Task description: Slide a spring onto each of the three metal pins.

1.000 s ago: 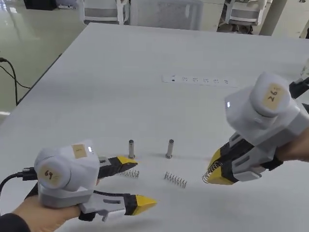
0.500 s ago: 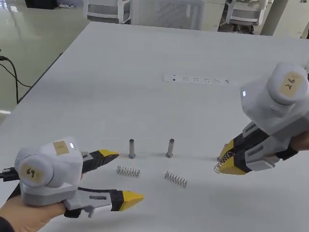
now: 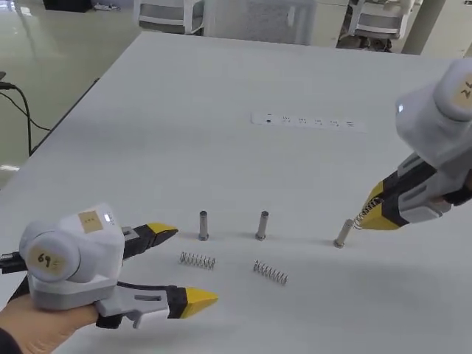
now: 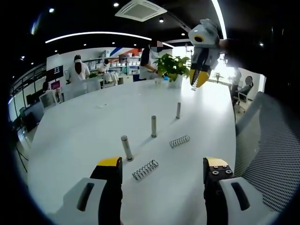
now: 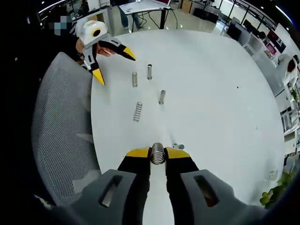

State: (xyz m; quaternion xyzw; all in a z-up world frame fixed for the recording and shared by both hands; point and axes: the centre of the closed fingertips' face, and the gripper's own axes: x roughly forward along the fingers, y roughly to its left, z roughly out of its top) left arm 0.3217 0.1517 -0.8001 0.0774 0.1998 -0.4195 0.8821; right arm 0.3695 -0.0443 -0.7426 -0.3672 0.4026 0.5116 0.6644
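Now right gripper, pinching a spring, hangs by the right pin; next, align and thread. Left gripper gapes empty.

A white power strip lies on the table.

1. "69", handwritten in dark ink on the round sticker on the rear cap of the left gripper, lower left of the head view.
2. The edge sticker on the right gripper, at the upper right, carries dark strokes cut off by the frame and unreadable.
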